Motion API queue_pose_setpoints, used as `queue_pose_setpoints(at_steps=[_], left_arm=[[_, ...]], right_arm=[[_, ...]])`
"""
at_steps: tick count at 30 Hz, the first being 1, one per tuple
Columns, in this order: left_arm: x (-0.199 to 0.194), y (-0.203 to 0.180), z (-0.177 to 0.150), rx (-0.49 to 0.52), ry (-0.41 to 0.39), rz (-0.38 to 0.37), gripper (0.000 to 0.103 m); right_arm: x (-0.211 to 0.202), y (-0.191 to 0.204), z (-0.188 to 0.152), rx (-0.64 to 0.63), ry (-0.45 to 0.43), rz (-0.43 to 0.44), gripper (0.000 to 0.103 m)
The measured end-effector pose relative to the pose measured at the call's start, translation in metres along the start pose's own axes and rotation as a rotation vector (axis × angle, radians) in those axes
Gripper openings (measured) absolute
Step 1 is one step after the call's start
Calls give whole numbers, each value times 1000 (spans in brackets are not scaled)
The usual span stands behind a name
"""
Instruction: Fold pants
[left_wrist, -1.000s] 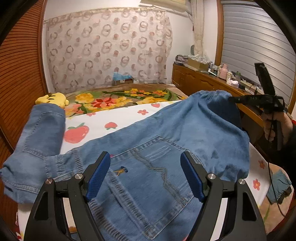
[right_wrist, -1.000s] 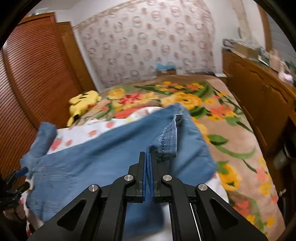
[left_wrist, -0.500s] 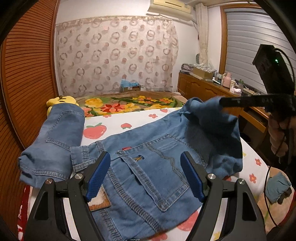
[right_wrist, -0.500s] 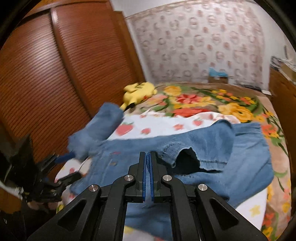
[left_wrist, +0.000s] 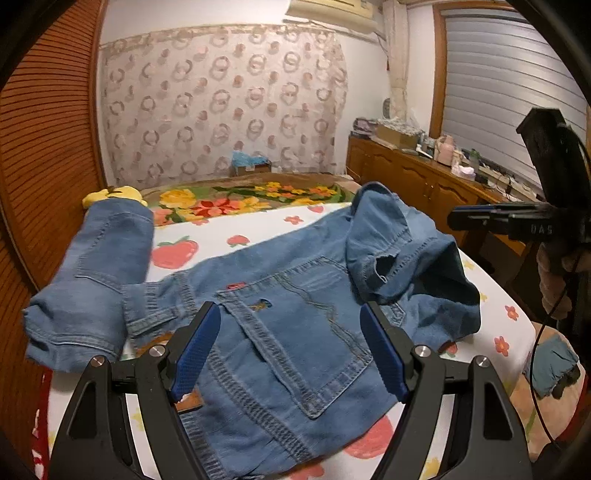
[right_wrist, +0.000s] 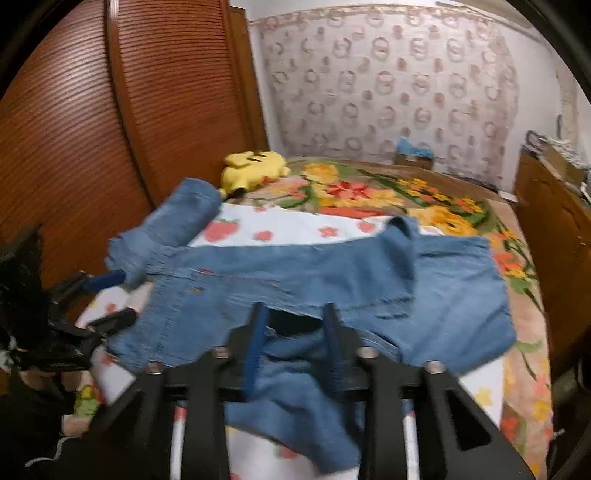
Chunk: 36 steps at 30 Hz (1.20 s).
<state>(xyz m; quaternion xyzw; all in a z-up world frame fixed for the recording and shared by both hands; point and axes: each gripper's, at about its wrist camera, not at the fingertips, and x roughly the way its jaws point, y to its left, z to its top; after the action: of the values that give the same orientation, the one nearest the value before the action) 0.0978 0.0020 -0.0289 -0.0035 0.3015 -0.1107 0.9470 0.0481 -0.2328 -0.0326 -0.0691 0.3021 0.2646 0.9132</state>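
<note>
We have one leg laid across the pants (left_wrist: 295, 317) — right gripper (right_wrist: 295, 343) opening, cloth loose between its jaws (left gripper (left_wrist: 288, 347) spread, empty); the other leg remains.

The bed (left_wrist: 491, 295) carries a white sheet printed with strawberries (left_wrist: 236, 236) at its near end and a floral blanket (right_wrist: 369, 192) at its far end. Blue denim pants (left_wrist: 288, 325) lie crumpled across the sheet; a yellow plush toy (right_wrist: 255, 164) sits at the far left edge.
</note>
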Motion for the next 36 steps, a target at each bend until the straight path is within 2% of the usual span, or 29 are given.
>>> queue_pose_setpoints(at_steps=[6,12,14,15,24,26,29,34,36], left_arm=[[30,-25,13,66,44,-59,76],[60,-48,29,98,99,-142,62],[70,-56,32,113,122,-158,53],[76,-62,34,122,132,-168,51],[113,-79,40,159,208,-132,32],[120,-78,39,158,223,-138,21],[115,-75,40,150,206,-143,11],[87,-73,44,170,142,-129,6],[73,-67,46,163,114,-126,5]], right_arm=[[19,-2,-11,23,54,-68,39],[25,-2,-11,61,64,-69,39],[20,-3,-10,64,68,-73,39],[19,-3,-11,64,72,-76,39],[10,-15,-14,83,76,-52,39],[11,-19,-18,90,74,-52,39],[12,-23,-19,98,62,-41,39],[17,-19,-21,86,47,-26,39],[17,-17,-20,82,42,-8,13]])
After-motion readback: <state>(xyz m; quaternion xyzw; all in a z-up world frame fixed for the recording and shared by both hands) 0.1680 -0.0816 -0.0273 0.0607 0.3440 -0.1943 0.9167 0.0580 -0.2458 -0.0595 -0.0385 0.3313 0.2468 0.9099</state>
